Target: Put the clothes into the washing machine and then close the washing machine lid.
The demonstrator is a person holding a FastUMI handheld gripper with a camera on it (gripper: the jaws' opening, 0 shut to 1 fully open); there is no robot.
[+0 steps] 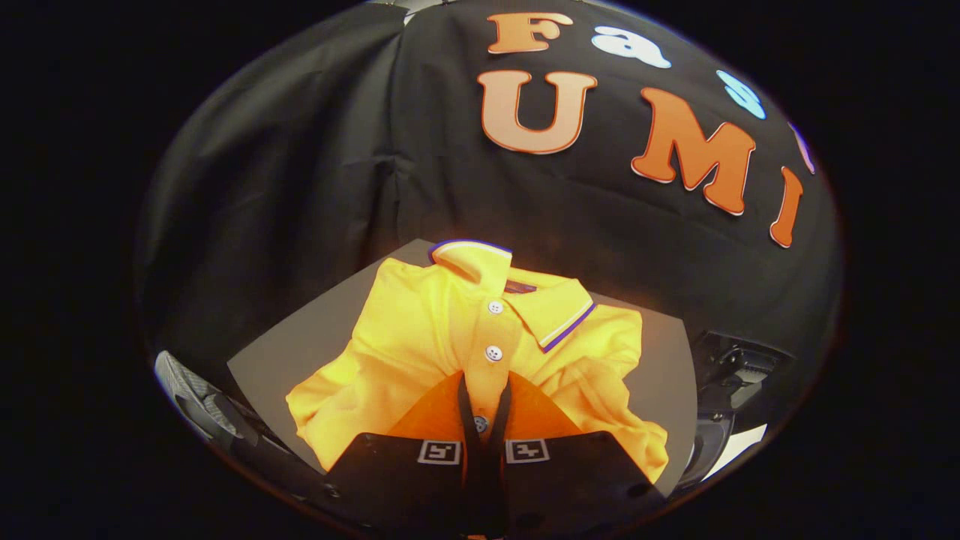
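The gripper (484,390) is seen nearly closed, its two fingers (466,409) pinched on the button placket of a yellow polo shirt (420,337), with a button held in the narrow gap between them. The shirt is spread crumpled on a grey table (300,352), its collar turned up beyond the fingertips. A dark device (739,375) is seen just off the table's right side.
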